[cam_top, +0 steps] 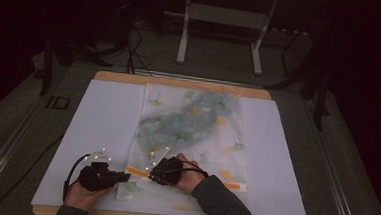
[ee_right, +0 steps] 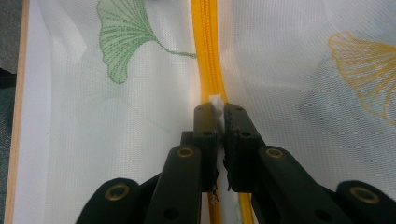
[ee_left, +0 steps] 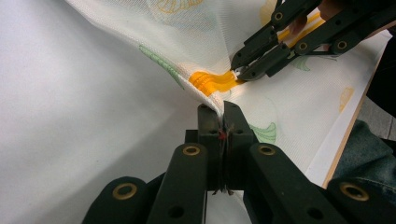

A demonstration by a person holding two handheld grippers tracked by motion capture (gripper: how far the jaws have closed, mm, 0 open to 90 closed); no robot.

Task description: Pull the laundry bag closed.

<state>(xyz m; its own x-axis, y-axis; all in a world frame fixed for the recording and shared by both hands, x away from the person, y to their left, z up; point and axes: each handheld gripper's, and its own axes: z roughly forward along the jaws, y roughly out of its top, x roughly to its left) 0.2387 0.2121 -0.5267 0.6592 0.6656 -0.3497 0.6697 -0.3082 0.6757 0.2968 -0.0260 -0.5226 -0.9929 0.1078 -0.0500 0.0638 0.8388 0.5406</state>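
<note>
The left gripper (ee_left: 223,109) has its jaws pressed together on a pinch of cloth at the near corner of the white mesh laundry bag printed with green and yellow ginkgo leaves (cam_top: 197,133), right beside the end of the bag's orange zipper (ee_left: 212,81). Just ahead of those jaws, the right gripper (ee_right: 216,109) is clamped, jaws nearly touching, on the small white zipper pull (ee_right: 216,103), with the orange zipper running straight out beyond its jaws and on beneath them.

The bag lies flat on a white sheet (cam_top: 102,117) covering the wooden tabletop (cam_top: 180,82), with a soft bluish-grey bundle (cam_top: 192,120) visible inside through the mesh, farther from the jaws.

Judging by this, the contents are already in and both grips are set: one anchors the corner, the other has the pull. The pull sits close to the anchored end, so nearly the whole run of the zipper appears left to travel; whether that travel opens or closes the bag I cannot tell.

Both hands rest low at the near edge of the tabletop, the grippers angled toward each other, and the right forearm in a dark sleeve (cam_top: 223,202) comes in at a slant.
</note>
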